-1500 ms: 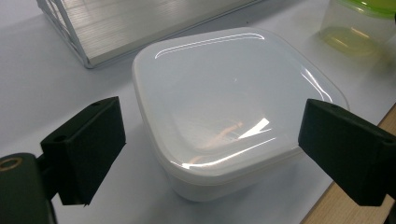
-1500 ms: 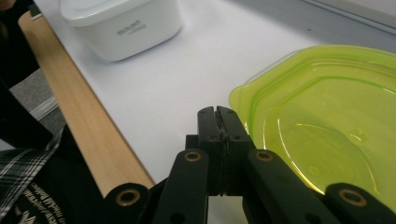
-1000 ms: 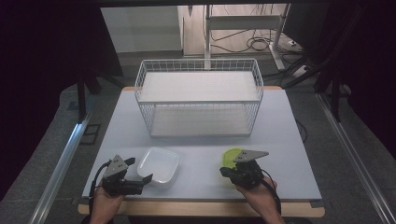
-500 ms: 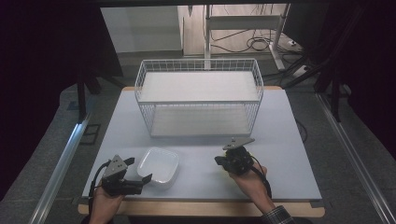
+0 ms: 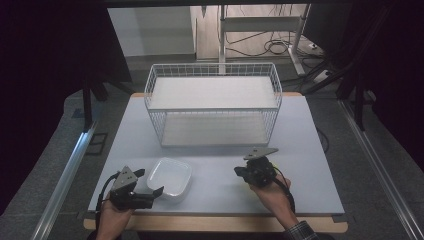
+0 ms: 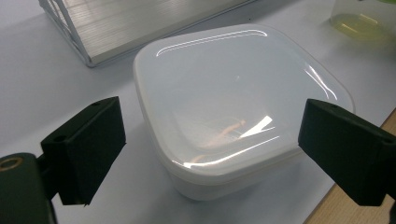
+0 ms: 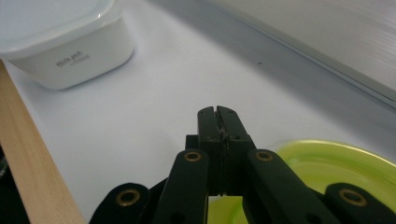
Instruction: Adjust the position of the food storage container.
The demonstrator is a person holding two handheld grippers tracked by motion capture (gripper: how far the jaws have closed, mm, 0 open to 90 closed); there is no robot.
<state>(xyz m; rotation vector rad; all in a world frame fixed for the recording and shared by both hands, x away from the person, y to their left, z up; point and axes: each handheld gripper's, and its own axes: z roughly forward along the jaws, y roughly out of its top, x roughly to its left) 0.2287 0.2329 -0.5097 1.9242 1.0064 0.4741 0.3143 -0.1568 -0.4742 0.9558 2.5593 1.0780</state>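
Observation:
A white lidded plastic container [image 5: 171,176] sits near the table's front left. My left gripper [image 5: 149,181] lies just in front of it, open. In the left gripper view the container [image 6: 233,102] lies between and beyond the two wide-apart jaws of the left gripper [image 6: 212,135], which do not touch it. My right gripper [image 5: 239,173] is at the front right, pointing left, with its jaws shut. In the right gripper view the tips of the right gripper [image 7: 218,113] are pressed together above a yellow-green dish [image 7: 336,172], with nothing seen between them.
A white wire basket [image 5: 212,107] stands open-topped at the middle back of the pale table [image 5: 300,150]. The wooden front edge [image 5: 220,224] runs close behind both hands. The white container [image 7: 65,46] lies ahead of the right gripper, to its left.
My right gripper has moved away from the front edge and to the left, over the yellow-green dish, which it now covers in the high view. The left gripper and white container have stayed put.

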